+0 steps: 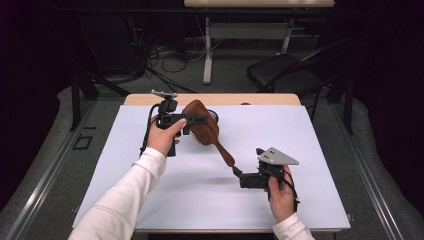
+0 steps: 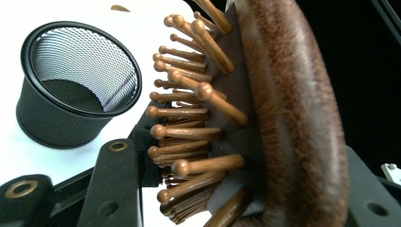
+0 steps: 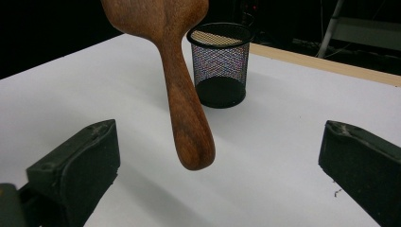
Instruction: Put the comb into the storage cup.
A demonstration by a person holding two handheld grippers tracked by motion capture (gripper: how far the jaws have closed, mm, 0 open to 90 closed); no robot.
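Wooden hairbrush (image 1: 204,127): raised off the desk (image 1: 165,200), just beside the mesh pen cup (image 3: 220,64).
Left gripper (image 1: 197,120): clamped across the hairbrush head.
Right gripper (image 1: 235,172): jaws spread wide, near the handle tip, not touching.

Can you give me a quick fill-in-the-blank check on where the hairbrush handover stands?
1. The left gripper is shut on the wooden hairbrush's ____.
2. The right gripper's jaws stand ____ around the handle tip.
3. The black mesh ____ stands upright on the white table.

Missing: head; open; cup
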